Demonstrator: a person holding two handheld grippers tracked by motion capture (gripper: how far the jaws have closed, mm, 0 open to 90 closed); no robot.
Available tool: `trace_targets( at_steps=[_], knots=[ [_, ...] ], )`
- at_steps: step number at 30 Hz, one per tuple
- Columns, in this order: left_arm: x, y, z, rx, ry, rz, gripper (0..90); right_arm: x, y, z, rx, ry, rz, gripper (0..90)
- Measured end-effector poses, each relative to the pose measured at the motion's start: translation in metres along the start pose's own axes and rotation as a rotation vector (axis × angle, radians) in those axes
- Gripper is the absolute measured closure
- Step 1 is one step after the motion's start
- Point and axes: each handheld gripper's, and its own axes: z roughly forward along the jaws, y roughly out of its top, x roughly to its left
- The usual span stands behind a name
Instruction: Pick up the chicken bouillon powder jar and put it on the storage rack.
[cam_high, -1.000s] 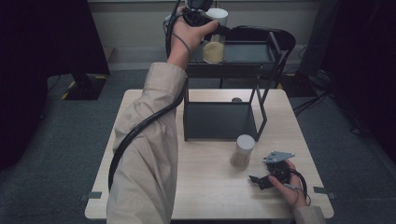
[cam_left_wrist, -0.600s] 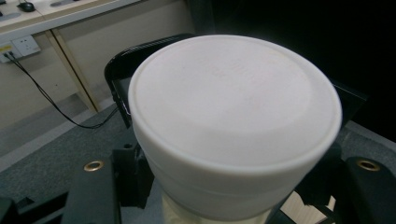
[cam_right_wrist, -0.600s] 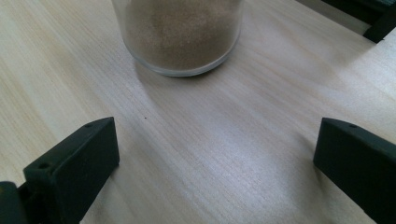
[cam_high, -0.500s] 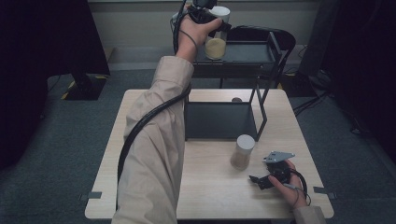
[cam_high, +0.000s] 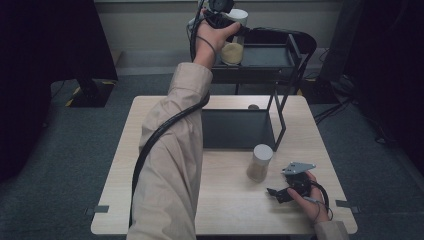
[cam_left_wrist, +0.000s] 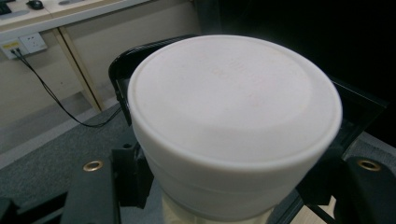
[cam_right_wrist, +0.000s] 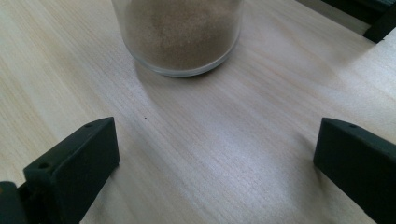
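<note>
A glass jar of tan powder (cam_high: 233, 50) with a white lid (cam_left_wrist: 233, 107) is at the top shelf of a black rack (cam_high: 270, 56) behind the table. My left gripper (cam_high: 226, 11) is shut on it at the lid, a jaw on each side in the left gripper view (cam_left_wrist: 226, 182). Whether the jar rests on the shelf I cannot tell. A second white-lidded jar (cam_high: 260, 162) stands on the wooden table (cam_high: 225, 205). My right gripper (cam_high: 276, 194) lies just right of it, open, with the jar's base (cam_right_wrist: 180, 32) ahead of its jaws (cam_right_wrist: 217, 158).
The rack's lower black tray (cam_high: 237, 130) sits on the table's far half, with slanted black legs (cam_high: 280, 115) at its right. A small round thing (cam_high: 253, 106) lies behind the tray. A long sleeve and black cable (cam_high: 165, 125) cross the table's left middle.
The left forearm and the jar in its gripper have shifted a little to the right at the shelf. The right hand and the table jar have not moved.
</note>
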Motion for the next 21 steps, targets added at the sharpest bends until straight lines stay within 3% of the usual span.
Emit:
trace_targets(
  at_steps=[10,13,14,21],
  knots=[
    [-0.006,0.000,-0.002,0.016,0.018,0.018,31.5,0.000,0.000,0.000,0.000,0.000,0.000,0.0],
    [-0.011,-0.001,-0.001,0.019,0.045,-0.001,22.4,0.000,0.000,0.000,0.000,0.000,0.000,0.0],
    [-0.011,-0.001,-0.001,0.019,0.045,-0.018,13.4,0.000,0.000,0.000,0.000,0.000,0.000,0.0],
    [-0.015,-0.011,-0.005,0.011,0.046,-0.053,3.2,0.000,0.000,0.000,0.000,0.000,0.000,0.0]
  ],
)
